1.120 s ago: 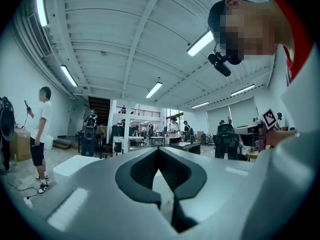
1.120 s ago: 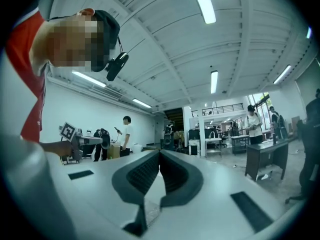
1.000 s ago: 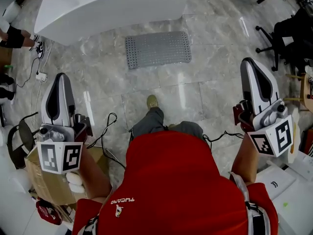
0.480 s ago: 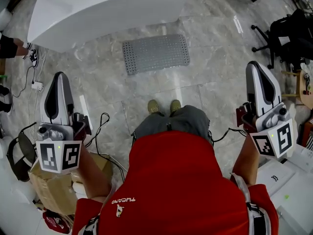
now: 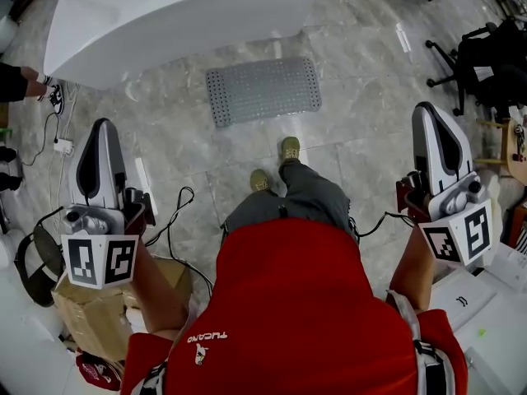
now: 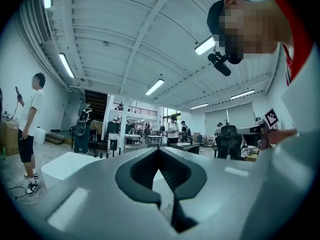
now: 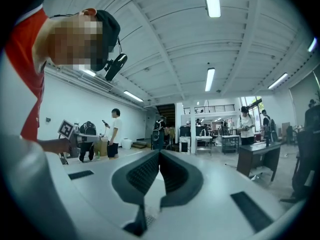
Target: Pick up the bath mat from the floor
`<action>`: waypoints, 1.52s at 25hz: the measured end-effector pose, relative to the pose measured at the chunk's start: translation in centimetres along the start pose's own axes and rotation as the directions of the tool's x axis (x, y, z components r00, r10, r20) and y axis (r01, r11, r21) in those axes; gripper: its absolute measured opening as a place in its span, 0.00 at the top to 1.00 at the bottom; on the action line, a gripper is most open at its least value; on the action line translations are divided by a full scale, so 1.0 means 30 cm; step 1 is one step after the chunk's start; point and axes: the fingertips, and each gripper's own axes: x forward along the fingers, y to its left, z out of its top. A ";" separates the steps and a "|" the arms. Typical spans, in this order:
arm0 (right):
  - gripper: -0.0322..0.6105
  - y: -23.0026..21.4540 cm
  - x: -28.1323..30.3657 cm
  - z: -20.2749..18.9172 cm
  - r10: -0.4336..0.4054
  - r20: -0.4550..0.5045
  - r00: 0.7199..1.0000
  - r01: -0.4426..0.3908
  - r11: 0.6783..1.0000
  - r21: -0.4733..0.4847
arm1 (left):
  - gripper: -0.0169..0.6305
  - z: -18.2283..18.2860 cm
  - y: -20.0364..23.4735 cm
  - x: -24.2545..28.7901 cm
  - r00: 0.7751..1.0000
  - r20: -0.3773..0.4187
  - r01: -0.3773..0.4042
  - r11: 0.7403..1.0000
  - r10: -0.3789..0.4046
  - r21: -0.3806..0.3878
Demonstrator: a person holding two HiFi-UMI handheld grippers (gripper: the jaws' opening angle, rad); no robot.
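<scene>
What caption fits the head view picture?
Person in a red shirt, left gripper and right gripper shut, faces the grey dotted bath mat on the marble floor.

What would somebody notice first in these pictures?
The person's bright red shirt fills the bottom of the head view. Ahead of their feet, a grey dotted bath mat lies flat on the marble floor, just in front of a big white tub. On each side, the left claw and the right claw are held out, both shut and empty.

"TUCANO" printed on red shirt (image 5: 288, 295)
</scene>
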 end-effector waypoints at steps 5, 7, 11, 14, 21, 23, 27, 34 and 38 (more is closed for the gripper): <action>0.95 -0.064 0.032 -0.017 0.002 0.028 1.000 -0.002 1.000 -0.005 | 0.97 0.006 -0.005 0.041 1.000 -0.005 -0.030 0.999 0.030 0.026; 0.95 -0.123 0.072 -0.022 0.000 0.027 1.000 0.001 1.000 -0.009 | 0.97 0.012 -0.004 0.100 0.999 -0.012 -0.041 0.999 0.041 0.031; 0.95 -0.233 0.149 -0.042 0.005 0.020 1.000 -0.004 1.000 -0.021 | 0.97 0.015 -0.013 0.211 0.998 -0.016 -0.057 0.998 0.057 0.039; 0.95 -0.303 0.197 -0.063 0.017 0.013 1.000 -0.016 0.999 -0.034 | 0.97 0.012 -0.025 0.279 0.997 -0.011 -0.077 0.996 0.077 0.047; 0.95 -0.459 0.279 -0.112 0.040 0.000 0.999 -0.040 0.998 -0.053 | 0.97 0.014 -0.059 0.439 0.994 0.041 -0.098 0.994 0.097 0.040; 0.95 -0.496 0.297 -0.124 0.046 -0.007 0.999 -0.046 0.997 -0.066 | 0.97 0.009 -0.058 0.472 0.992 0.037 -0.126 0.991 0.125 0.051; 0.95 -0.563 0.337 -0.160 0.063 -0.026 0.998 -0.065 0.995 -0.079 | 0.97 -0.009 -0.045 0.525 0.982 0.035 -0.186 0.980 0.183 0.074; 0.95 -0.633 0.422 -0.230 0.094 -0.059 0.994 -0.098 0.992 -0.078 | 0.97 -0.067 -0.006 0.593 0.969 0.030 -0.247 0.966 0.246 0.069; 0.95 -0.656 0.464 -0.295 0.077 -0.089 0.993 -0.084 0.993 -0.082 | 0.97 -0.120 0.017 0.624 0.965 0.008 -0.261 0.963 0.261 0.071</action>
